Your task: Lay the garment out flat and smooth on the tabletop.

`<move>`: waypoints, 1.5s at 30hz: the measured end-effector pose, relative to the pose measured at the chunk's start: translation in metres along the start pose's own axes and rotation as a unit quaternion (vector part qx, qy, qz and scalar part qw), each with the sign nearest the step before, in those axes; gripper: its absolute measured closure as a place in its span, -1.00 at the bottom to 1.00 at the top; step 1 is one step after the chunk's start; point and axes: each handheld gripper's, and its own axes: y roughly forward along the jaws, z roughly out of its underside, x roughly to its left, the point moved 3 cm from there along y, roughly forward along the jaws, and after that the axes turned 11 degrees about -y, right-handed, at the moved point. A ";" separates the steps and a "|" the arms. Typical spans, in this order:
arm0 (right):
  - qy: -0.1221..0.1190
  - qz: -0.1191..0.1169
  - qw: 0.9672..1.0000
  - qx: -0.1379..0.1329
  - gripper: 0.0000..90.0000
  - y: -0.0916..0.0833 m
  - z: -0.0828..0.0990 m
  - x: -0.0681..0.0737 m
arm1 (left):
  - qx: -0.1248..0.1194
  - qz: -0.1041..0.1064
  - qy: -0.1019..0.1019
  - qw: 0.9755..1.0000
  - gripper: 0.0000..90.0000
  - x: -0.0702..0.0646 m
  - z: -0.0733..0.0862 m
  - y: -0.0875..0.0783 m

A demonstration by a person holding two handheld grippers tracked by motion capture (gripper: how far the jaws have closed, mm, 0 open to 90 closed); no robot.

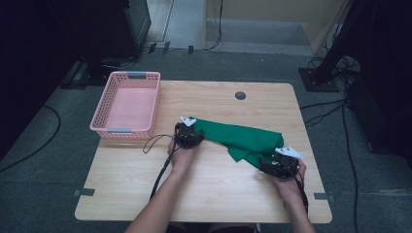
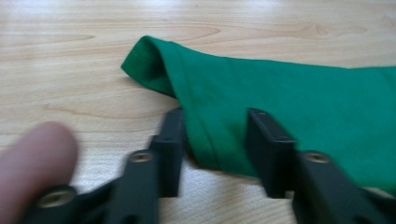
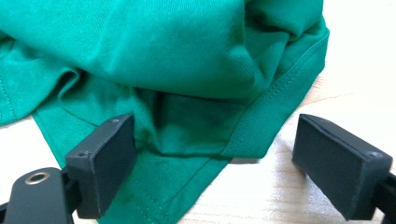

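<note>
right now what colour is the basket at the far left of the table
Pink, with grey handles; the basket shows best in the high view.

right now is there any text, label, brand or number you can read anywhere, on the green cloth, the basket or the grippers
None can be read.
Green cloth: plain fabric with stitched hems, no print or tag visible in either gripper view.
Pink basket: no label visible.
Left gripper and right gripper: bare black jaws, no markings.
Table: plain wood grain, with a dark round spot that carries no lettering.
</note>
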 end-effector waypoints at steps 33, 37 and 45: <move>-0.015 -0.013 1.000 -0.002 -0.70 -0.008 0.006 0.012 | -0.003 0.031 0.044 0.999 0.91 0.026 0.033 -0.057; -0.017 -0.015 1.000 -0.002 -0.70 -0.011 0.008 0.015 | -0.007 0.034 0.042 0.998 0.91 0.031 0.035 -0.064; -0.025 -0.026 0.999 -0.003 -0.69 -0.018 0.012 0.025 | -0.010 0.040 0.044 0.998 0.90 0.039 0.044 -0.082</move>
